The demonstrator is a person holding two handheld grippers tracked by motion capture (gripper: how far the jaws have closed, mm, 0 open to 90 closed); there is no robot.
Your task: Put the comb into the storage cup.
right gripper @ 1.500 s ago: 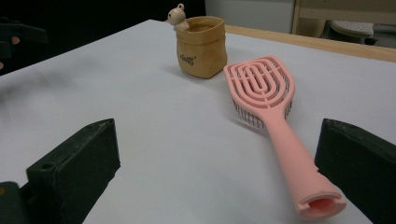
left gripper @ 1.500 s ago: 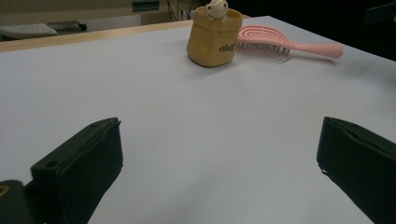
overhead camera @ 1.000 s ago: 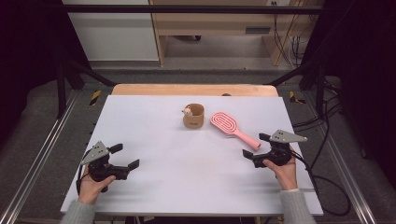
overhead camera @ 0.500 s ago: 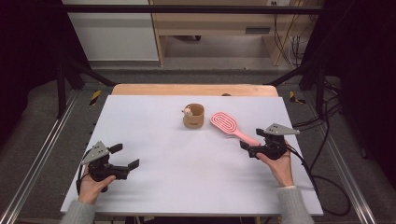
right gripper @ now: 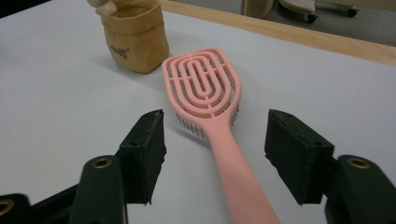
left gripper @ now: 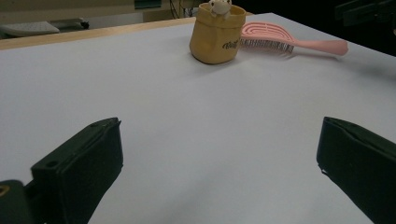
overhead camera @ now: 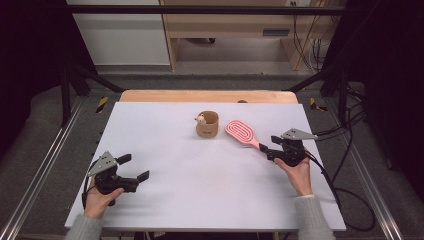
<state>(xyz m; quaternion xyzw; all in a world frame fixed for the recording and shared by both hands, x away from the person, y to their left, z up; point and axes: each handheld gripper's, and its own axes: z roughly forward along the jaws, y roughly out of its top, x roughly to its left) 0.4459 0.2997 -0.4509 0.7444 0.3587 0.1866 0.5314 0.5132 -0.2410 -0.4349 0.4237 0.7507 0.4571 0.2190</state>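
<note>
So my right gripper (overhead camera: 266, 149) is straddling the handle of the pink hairbrush (right gripper: 211, 100) right now. The jaws have just been closing in, handle sitting between them, but in the right gripper view there's a clear gap on both sides, so the pads aren't pressing on it yet. Not gripping anything, basically.

The brush itself: one-piece pink plastic, lying flat on the white table (overhead camera: 200, 185) bristles down. The head is an open oval with looped ribs you can see through, and short dark-tipped bristles poke out underneath along the edge. The handle is plain, straight and smooth, and points back toward my right hand (overhead camera: 297, 167). In the high view it sits on the right half of the table, angled, with the head toward the middle.

My left gripper (overhead camera: 134, 169) is parked down at the near left of the table, jaws spread wide with nothing between them, well apart from everything else.

Farther back, just beside the brush head, there's a small tan fabric pouch (overhead camera: 207, 124) standing upright, some dark lettering on its side, with a little pale toy figure (left gripper: 219, 5) peeking over the rim. It's close to the brush but I can't tell if they touch. Nothing sits between my jaws and the handle. Past the white surface runs a wooden table edge (overhead camera: 200, 96).
</note>
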